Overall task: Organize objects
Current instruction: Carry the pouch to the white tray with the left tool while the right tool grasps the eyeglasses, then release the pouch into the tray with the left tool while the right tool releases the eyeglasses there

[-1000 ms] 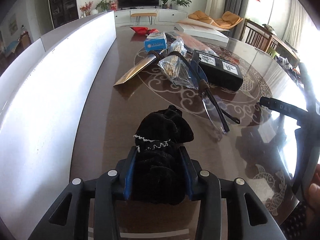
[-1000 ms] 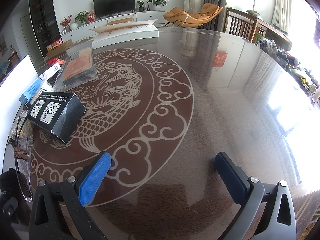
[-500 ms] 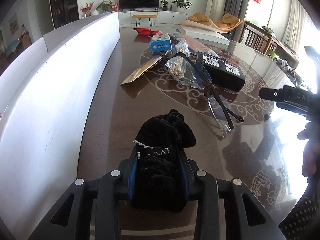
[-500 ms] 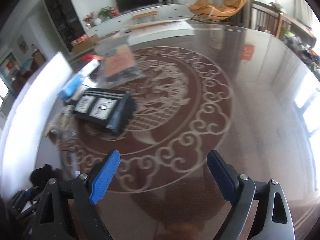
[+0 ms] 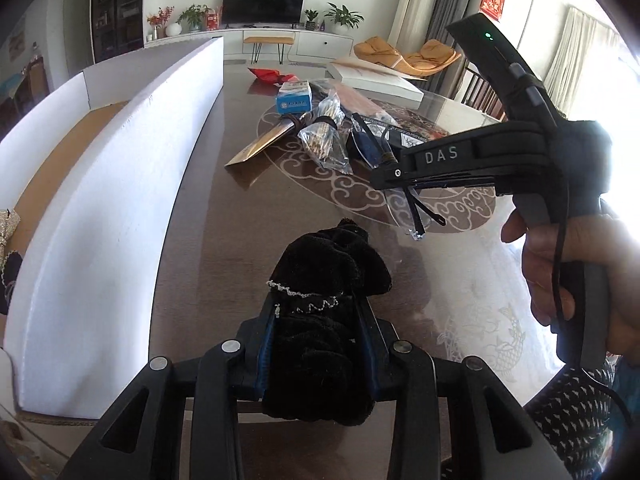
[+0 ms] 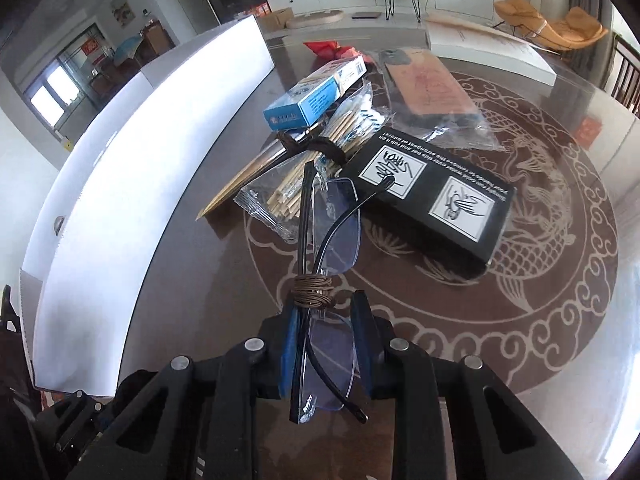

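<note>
on right tongs [image 5: 384,176], "das", other print perhaps unreadable

On the bench [image 6: 560,320] I count one pair of glasses [image 6: 332,240], folded and tied with a brown cord. One black velvet pouch [image 5: 324,320] with a beaded trim. One black box [image 6: 432,196] carrying two white picture labels. One blue and white carton [image 6: 316,94]. One clear bag of wooden sticks [image 6: 288,196]. One clear sleeve with a brown card [image 6: 428,88] inside. One long gold-coloured flat piece [image 5: 262,142]. One red item [image 5: 270,75] at the far end. One flat white box [image 5: 374,80] beyond it. One large white cardboard box [image 5: 100,208] stands along the side. Two claws are in sight.
</note>
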A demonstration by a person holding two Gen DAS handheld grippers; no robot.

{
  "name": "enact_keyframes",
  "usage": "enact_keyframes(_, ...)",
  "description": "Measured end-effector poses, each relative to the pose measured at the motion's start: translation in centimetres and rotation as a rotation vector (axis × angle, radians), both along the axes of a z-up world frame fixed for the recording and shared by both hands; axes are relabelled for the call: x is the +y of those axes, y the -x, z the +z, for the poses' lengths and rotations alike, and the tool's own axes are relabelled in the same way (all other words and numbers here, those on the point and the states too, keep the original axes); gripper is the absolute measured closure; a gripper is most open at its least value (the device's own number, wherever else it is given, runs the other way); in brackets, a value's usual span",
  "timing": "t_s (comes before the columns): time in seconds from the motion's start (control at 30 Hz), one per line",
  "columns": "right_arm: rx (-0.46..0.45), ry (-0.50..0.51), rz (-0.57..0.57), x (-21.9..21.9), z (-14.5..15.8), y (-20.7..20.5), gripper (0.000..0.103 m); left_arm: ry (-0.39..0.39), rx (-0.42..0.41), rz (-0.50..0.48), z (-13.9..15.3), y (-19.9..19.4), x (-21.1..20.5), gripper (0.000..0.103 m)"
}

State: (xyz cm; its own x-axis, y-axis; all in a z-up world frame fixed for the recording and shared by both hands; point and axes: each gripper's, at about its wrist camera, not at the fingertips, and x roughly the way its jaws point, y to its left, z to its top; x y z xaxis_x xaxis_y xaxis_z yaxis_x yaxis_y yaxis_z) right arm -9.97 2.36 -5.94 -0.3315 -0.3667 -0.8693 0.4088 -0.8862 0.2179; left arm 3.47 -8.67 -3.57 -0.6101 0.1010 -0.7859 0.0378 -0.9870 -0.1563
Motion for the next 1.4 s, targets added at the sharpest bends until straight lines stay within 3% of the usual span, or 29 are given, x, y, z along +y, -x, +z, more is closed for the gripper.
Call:
enact_keyframes(0.2,0.025,0.105,-0.009,1.6,5.8,-3.0,0.077,-0.052,0.107,0.014,6.3,-1.5,-2.5,0.068)
enact_keyframes(0.4,0.068,0.275,0.171,-7.3,12.8,-5.6,0.077,0.033,0.181,0.206,10.8,-2.2,-11.3,0.068)
enact_keyframes(0.5,0.051,0.317,0.254,-12.6,13.8,-6.7,0.077,0.107,0.146,0.326,10.6,-1.8,-16.1,0.068)
enact_keyframes(0.6,0.050,0.317,0.313,-17.6,13.4,-7.0,0.074,0.173,0.097,0.385,9.4,-1.1,-19.5,0.066)
enact_keyframes(0.67,0.026,0.280,0.331,-20.3,12.2,-6.7,0.050,0.226,0.034,0.422,7.9,-0.1,-21.0,0.056)
enact_keyframes(0.7,0.010,0.240,0.322,-21.0,11.6,-6.5,0.029,0.256,0.002,0.461,7.2,0.2,-21.6,0.040)
enact_keyframes(0.73,0.017,0.205,0.297,-21.2,11.2,-6.4,0.027,0.278,-0.016,0.499,6.7,0.2,-22.0,0.027)
enact_keyframes(0.87,0.118,0.162,0.216,-17.5,11.1,-6.7,0.024,0.262,0.022,0.533,6.2,-1.6,-21.6,0.025)
enact_keyframes(0.97,0.205,0.129,0.120,-12.2,10.5,-7.0,0.013,0.203,0.057,0.500,6.6,-1.9,-19.9,0.024)
enact_keyframes(1.1,0.299,0.018,-0.035,-4.9,7.3,-6.5,0.009,0.135,0.125,0.379,8.1,-1.0,-15.1,0.024)
enact_keyframes(1.17,0.300,-0.045,-0.104,-1.6,5.0,-6.3,0.009,0.122,0.156,0.306,9.3,-0.4,-11.8,0.023)
enact_keyframes(1.27,0.286,-0.099,-0.185,2.8,2.2,-6.0,0.009,0.100,0.183,0.201,9.7,0.3,-7.2,0.013)
enact_keyframes(1.4,0.280,-0.139,-0.280,7.6,-0.5,-6.2,0.009,0.065,0.138,0.066,8.3,1.6,-1.1,0.013)
